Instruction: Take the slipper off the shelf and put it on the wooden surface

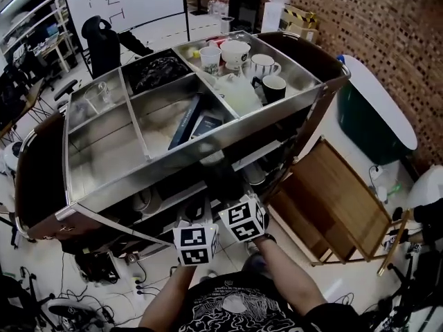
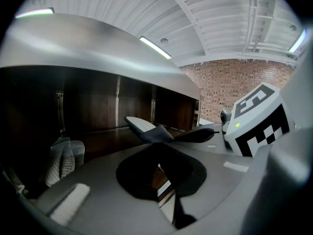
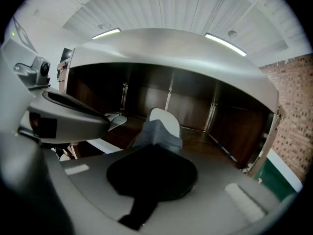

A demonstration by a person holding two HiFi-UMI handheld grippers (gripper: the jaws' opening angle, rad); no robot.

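Note:
A grey slipper (image 3: 159,130) with a pale sole sticks up just past my right gripper (image 3: 157,150), which is shut on its near edge inside the cart's dark lower shelf. In the left gripper view the same slipper (image 2: 146,128) hangs in front, with the right gripper's dark jaw reaching it from the right. My left gripper (image 2: 162,153) is beside it, with a narrow gap between its jaws and nothing in them. In the head view only the marker cubes show, left (image 1: 195,244) and right (image 1: 243,218). The cart's edge hides the jaws there. The wooden surface (image 1: 332,199) lies low at the right.
The metal cart top (image 1: 104,185) overhangs both grippers and carries cups (image 1: 235,52), a mug (image 1: 273,87) and dark items in its compartments. A quilted grey thing (image 2: 63,158) sits on the shelf to the left. Cables cover the floor (image 1: 104,282). A green bin (image 1: 367,126) stands at the right.

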